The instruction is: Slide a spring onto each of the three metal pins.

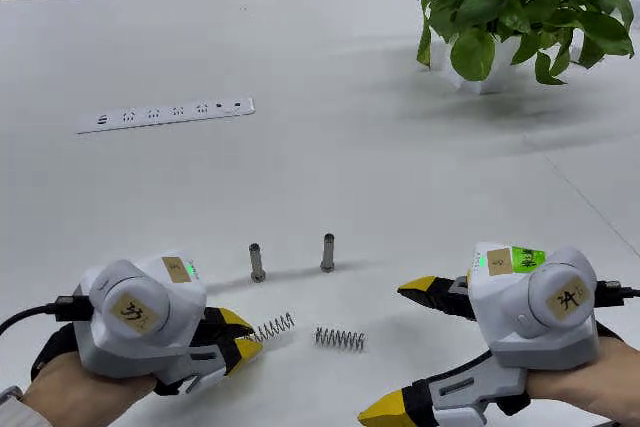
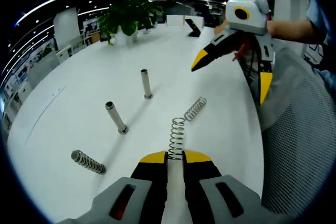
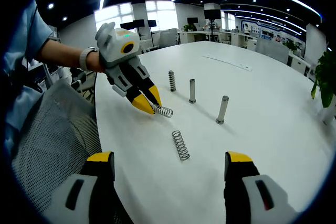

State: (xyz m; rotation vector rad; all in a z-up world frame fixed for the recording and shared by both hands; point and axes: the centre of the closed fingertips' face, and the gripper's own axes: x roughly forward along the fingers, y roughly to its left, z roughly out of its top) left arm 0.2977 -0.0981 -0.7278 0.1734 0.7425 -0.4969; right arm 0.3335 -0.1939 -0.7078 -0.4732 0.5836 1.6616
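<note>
Spring (image 2: 177,137) sits clamped in left gripper (image 2: 175,157); right gripper (image 3: 169,157) gapes.

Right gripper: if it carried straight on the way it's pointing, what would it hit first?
Most likely the loose spring lying on the table, roughly centred ahead of the right gripper and its open jaws. Depth is hard to judge in the fisheye view.

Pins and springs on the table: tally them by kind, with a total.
Metal pins: 3, two bare pins and one sleeved pin.
Springs: 3, the fitted spring, the held spring in the left gripper, the loose spring.
Total: 6.
</note>
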